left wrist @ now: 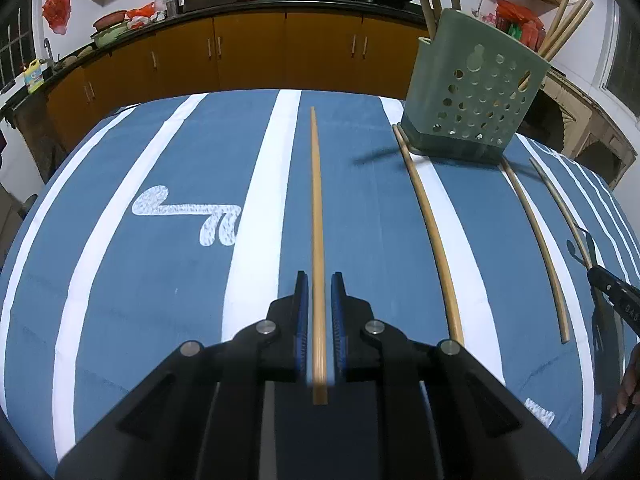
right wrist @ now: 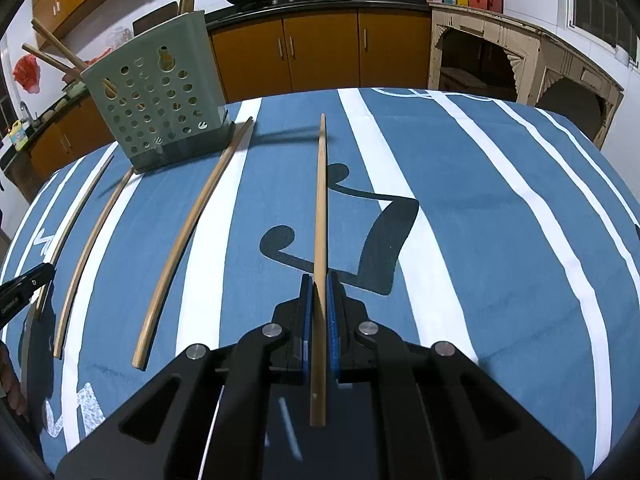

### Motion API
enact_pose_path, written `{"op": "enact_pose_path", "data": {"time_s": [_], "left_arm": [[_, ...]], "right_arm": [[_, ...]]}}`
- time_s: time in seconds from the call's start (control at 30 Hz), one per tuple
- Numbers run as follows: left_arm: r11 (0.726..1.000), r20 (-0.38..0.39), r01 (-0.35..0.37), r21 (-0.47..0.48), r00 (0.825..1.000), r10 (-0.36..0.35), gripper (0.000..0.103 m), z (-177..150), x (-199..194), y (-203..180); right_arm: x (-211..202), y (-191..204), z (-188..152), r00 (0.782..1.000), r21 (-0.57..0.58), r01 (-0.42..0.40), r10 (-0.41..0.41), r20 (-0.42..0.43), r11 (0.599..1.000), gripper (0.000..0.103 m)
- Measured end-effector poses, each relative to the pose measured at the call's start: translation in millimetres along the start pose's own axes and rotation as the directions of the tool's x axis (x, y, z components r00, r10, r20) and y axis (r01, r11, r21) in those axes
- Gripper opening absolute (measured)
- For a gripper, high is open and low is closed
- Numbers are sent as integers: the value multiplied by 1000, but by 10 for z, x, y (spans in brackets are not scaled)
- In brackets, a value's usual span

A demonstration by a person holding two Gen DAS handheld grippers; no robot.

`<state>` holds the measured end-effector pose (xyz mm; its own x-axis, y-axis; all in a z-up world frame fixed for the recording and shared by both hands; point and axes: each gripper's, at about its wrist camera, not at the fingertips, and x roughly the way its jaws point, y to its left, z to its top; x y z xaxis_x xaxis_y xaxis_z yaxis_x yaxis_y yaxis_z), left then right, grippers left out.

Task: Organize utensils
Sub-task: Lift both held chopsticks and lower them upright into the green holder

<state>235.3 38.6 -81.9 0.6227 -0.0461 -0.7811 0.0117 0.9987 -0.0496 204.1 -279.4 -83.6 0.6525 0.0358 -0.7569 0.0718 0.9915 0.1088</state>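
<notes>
Left gripper (left wrist: 319, 280): jaws slightly apart, a chopstick (left wrist: 318, 240) lying loose between the blue pads, not pinched.
Table cloth (left wrist: 160, 280): blue with white stripes.
Loose chopsticks (left wrist: 430, 232): two lie on the cloth between the grippers.
Green holder (left wrist: 476, 92): upright at the far edge, chopsticks poking out.
Right gripper (right wrist: 320, 280): pads pinching a chopstick (right wrist: 321, 200), tip raised.

left gripper (left wrist: 319, 294): chopstick (left wrist: 317, 216) between pads, gaps visible | holder (left wrist: 472, 92) upright, far right
</notes>
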Motion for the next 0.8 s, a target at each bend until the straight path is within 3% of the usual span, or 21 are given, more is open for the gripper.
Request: {"op": "enact_pose_path", "data": {"time_s": [0.37,0.53,0.8], "left_arm": [[1000,-3,4,5,1000,-4,8,-144,-118,8],[1000,-8,-1,16,1000,1,8,-179,-192,29],[999,95,-14,33,995,11,8,-46,-573,71]], "right_arm": [[-93,-34,-104,1000,3,-29,29,4,1000,8],[-243,-70,-84,999,-3,-26,26,47,1000,8],[-575,-168,107,987,3,-15,15,157,1000,8]]}}
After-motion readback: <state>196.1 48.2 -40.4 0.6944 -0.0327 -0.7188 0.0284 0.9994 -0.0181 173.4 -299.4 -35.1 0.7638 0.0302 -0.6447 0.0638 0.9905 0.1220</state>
